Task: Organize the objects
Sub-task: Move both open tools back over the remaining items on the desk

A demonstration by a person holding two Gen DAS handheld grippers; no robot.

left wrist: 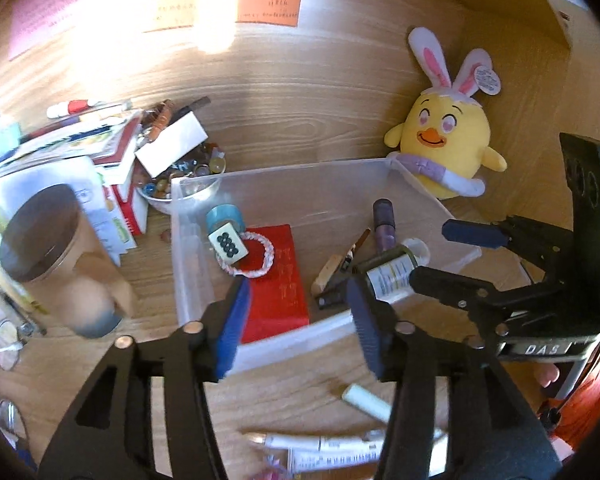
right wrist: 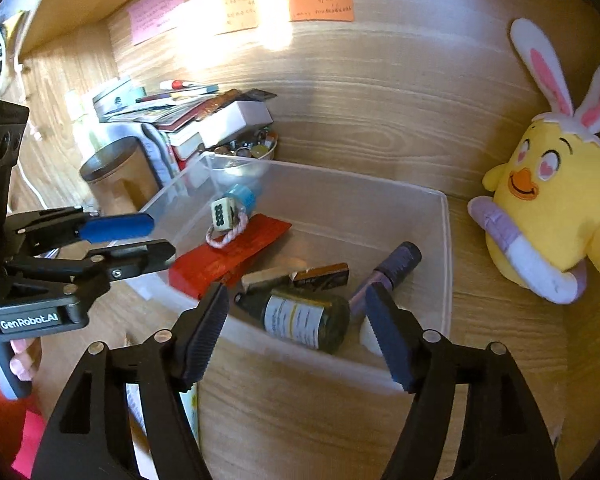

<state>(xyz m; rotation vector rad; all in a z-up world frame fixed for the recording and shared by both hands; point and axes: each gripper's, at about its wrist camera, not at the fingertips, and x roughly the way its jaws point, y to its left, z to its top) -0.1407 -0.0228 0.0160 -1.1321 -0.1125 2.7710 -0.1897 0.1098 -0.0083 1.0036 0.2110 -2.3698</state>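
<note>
A clear plastic bin (left wrist: 284,170) (right wrist: 447,264) stands on the wooden desk. In it lie a red packet (left wrist: 278,292) (right wrist: 228,256), a mahjong tile (left wrist: 228,242) (right wrist: 223,213) on a pink braided bracelet, a blue tape roll (left wrist: 224,214), a purple tube (left wrist: 384,220) (right wrist: 396,266) and a dark green labelled bottle (left wrist: 388,274) (right wrist: 304,318). My left gripper (left wrist: 300,320) (right wrist: 162,238) stands open above the bin's near left edge with nothing between its pads. My right gripper (right wrist: 296,312) (left wrist: 430,252) is open too, just above the bottle, its pads clear of it.
A yellow plush chick (left wrist: 448,144) (right wrist: 552,200) sits right of the bin. To the left stand a brown-lidded canister (left wrist: 44,236), stacked books and boxes (right wrist: 188,120) and a bowl of beads (left wrist: 172,188). A white stick (left wrist: 366,400) and tubes (left wrist: 320,444) lie on the desk in front.
</note>
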